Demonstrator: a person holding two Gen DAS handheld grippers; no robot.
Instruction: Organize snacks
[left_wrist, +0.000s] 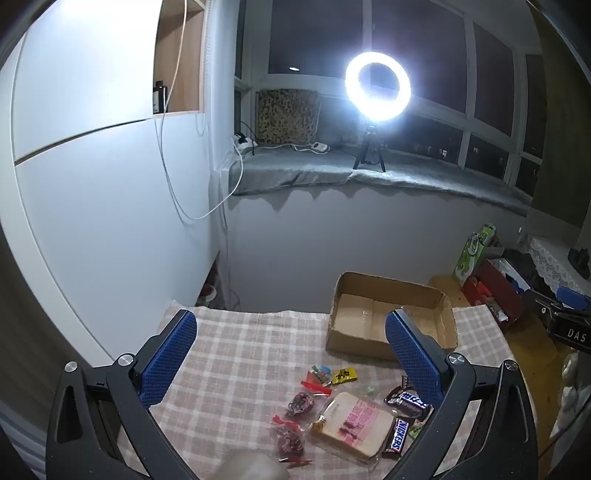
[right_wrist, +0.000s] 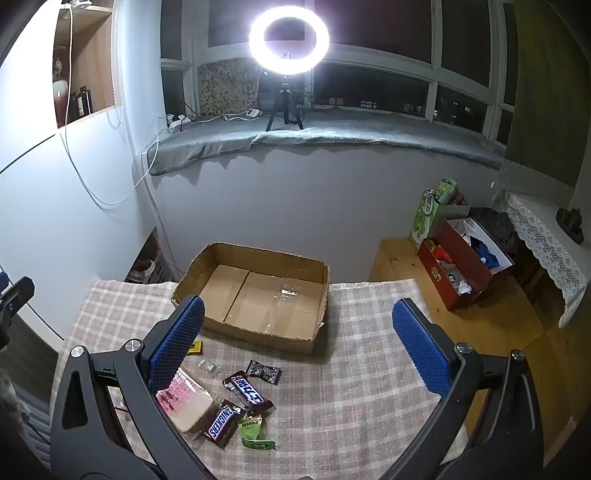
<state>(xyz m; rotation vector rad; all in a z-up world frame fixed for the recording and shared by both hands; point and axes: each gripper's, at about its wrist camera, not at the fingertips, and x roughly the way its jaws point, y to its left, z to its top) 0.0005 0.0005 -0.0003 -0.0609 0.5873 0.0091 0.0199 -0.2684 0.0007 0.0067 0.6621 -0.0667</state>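
An empty shallow cardboard box (left_wrist: 391, 288) (right_wrist: 258, 302) sits at the far side of the checked tablecloth (left_wrist: 240, 354) (right_wrist: 351, 387). In front of it lie loose snacks: a wrapped bread slice (left_wrist: 354, 424) (right_wrist: 188, 406), a Snickers bar (left_wrist: 397, 437) (right_wrist: 221, 424), a second dark chocolate bar (left_wrist: 408, 400) (right_wrist: 249, 393), a green packet (right_wrist: 255, 432), a small black packet (right_wrist: 264, 372), a yellow packet (left_wrist: 344, 375) and red-wrapped sweets (left_wrist: 291, 439). My left gripper (left_wrist: 291, 350) hangs open above the cloth, left of the box. My right gripper (right_wrist: 299, 339) is open above the box's front edge. Neither holds anything.
A ring light on a tripod (left_wrist: 376, 92) (right_wrist: 288, 40) stands on the padded window sill. To the right on the wooden floor are a red box of oddments (right_wrist: 461, 266) and a green bag (right_wrist: 428, 218). A white cabinet wall (left_wrist: 92, 184) runs along the left.
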